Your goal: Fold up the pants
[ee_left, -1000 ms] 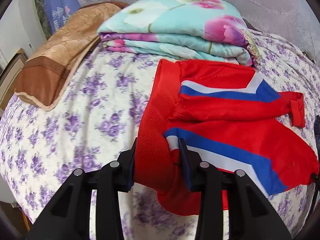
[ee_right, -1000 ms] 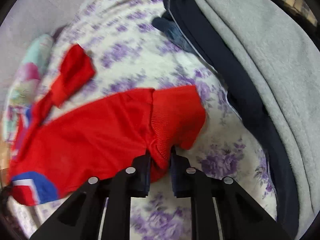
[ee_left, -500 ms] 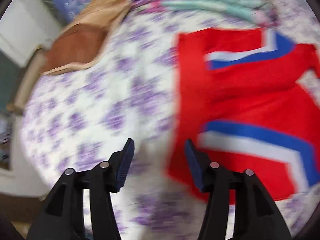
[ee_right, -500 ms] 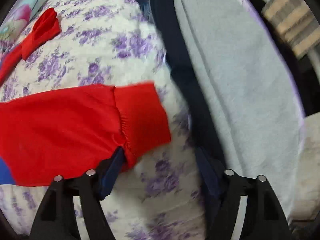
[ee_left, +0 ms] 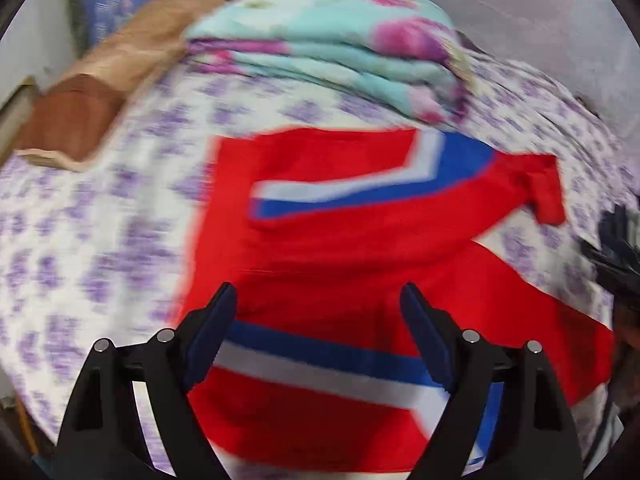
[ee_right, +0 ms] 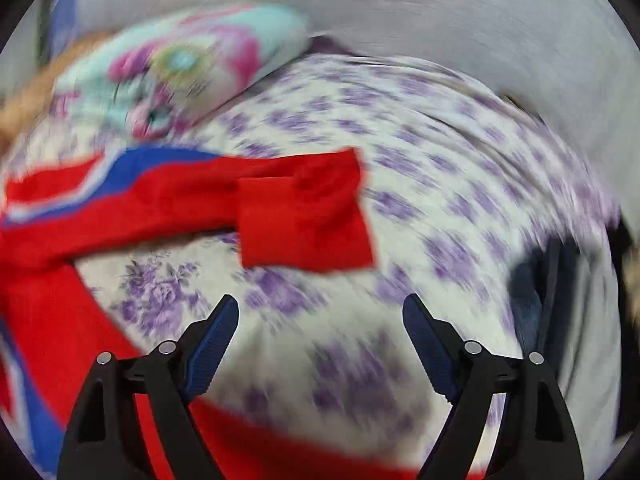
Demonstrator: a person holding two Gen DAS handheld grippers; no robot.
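The red pants (ee_left: 352, 248) with blue and white stripes lie spread on the purple-flowered bed sheet (ee_left: 100, 240), legs parted toward the right. My left gripper (ee_left: 318, 300) is open and empty, held over the near leg and waist area. In the right wrist view the far leg's red cuff (ee_right: 304, 220) lies ahead on the sheet, with more of the pants (ee_right: 40, 300) at the left. My right gripper (ee_right: 320, 312) is open and empty above the sheet, short of the cuff. Both views are blurred by motion.
A folded teal floral quilt (ee_left: 328, 52) lies at the back of the bed, and shows in the right wrist view (ee_right: 180, 68). A brown pillow (ee_left: 92, 92) sits at the back left. Dark and grey clothes (ee_right: 560, 304) lie at the right.
Both grippers let go of the pants and opened wide. The left one swung over the pants' near leg. The right one turned left toward the far cuff.
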